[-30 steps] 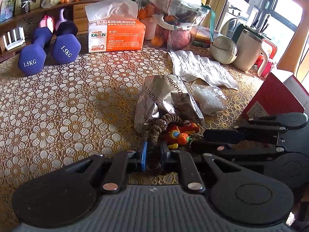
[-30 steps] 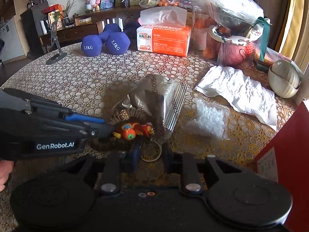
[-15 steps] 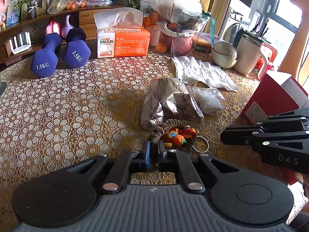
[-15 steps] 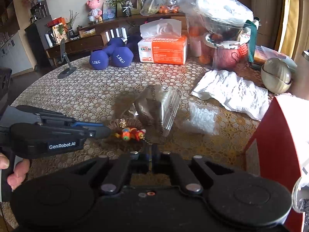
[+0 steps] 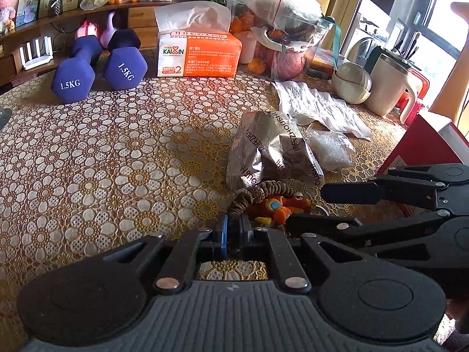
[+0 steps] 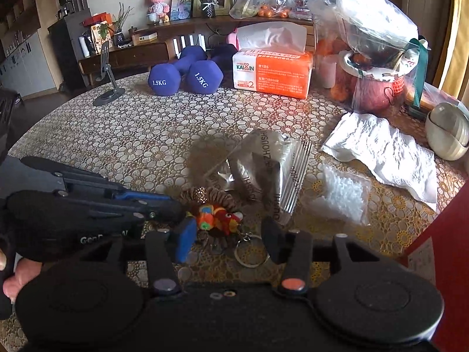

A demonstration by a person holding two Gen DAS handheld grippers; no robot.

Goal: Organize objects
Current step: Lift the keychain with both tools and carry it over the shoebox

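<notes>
A brown beaded bracelet (image 5: 263, 192) lies on the lace tablecloth beside an orange and red toy keychain (image 5: 281, 205) with a metal ring (image 6: 251, 253). My left gripper (image 5: 233, 228) is shut on the near end of the bracelet. My right gripper (image 6: 228, 242) is open, its fingers either side of the toy keychain (image 6: 218, 218) and ring. It also shows at the right of the left wrist view (image 5: 337, 208). A crumpled silver foil bag (image 5: 269, 149) lies just behind the bracelet.
Two purple dumbbells (image 5: 96, 67), an orange tissue pack (image 5: 199, 55), bagged fruit (image 5: 281, 38), white crumpled paper (image 5: 316, 105), a clear bubble bag (image 5: 329, 149), a cream mug (image 5: 387, 85) and a red box (image 5: 422, 146) stand around. A phone stand (image 6: 107, 88) is far left.
My right gripper was shut and drawn back; now it has come forward and opened around the toy keychain. My left gripper stays shut on the bracelet, a little closer in.
</notes>
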